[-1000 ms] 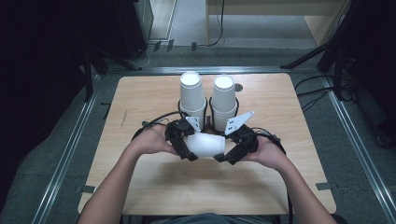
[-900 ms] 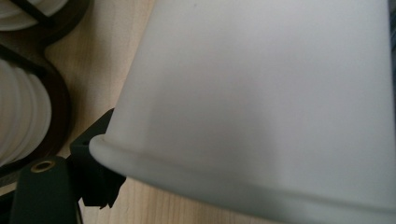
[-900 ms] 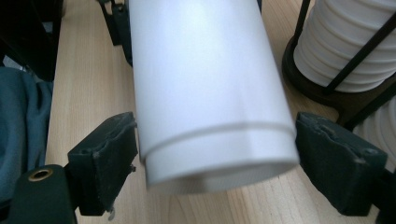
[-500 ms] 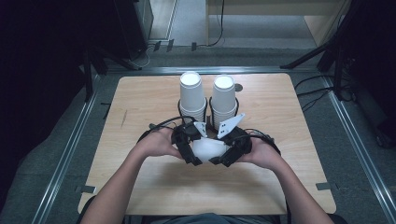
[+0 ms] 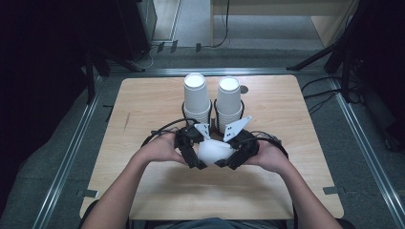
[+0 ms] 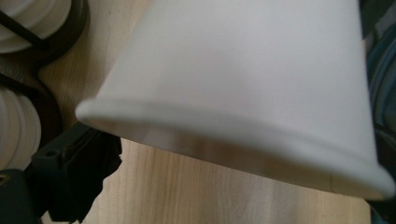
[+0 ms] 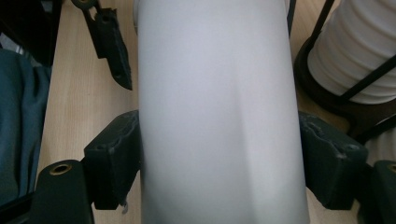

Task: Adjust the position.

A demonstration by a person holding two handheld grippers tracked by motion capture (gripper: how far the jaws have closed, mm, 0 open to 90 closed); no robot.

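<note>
Left gripper view: cup (image 6: 243, 79) hides one finger.

The cup (image 5: 215, 151) in the middle of the high view looks like white paper, smooth and matt, with a rolled rim. The two stacks of cups (image 5: 197, 98) behind it look like the same white paper, with ridges where the rims pile up. The holders (image 7: 327, 100) around the stacks, at the right of the right gripper view, look like thin black wire on a dark round base. The table (image 5: 143, 105) is pale wood with fine lines in it, smooth and a bit shiny. The pads (image 7: 114, 158) look like black rubber or plastic, matt and rough at the edges. The floor (image 5: 267, 28) at the top looks grey and smooth.
</note>
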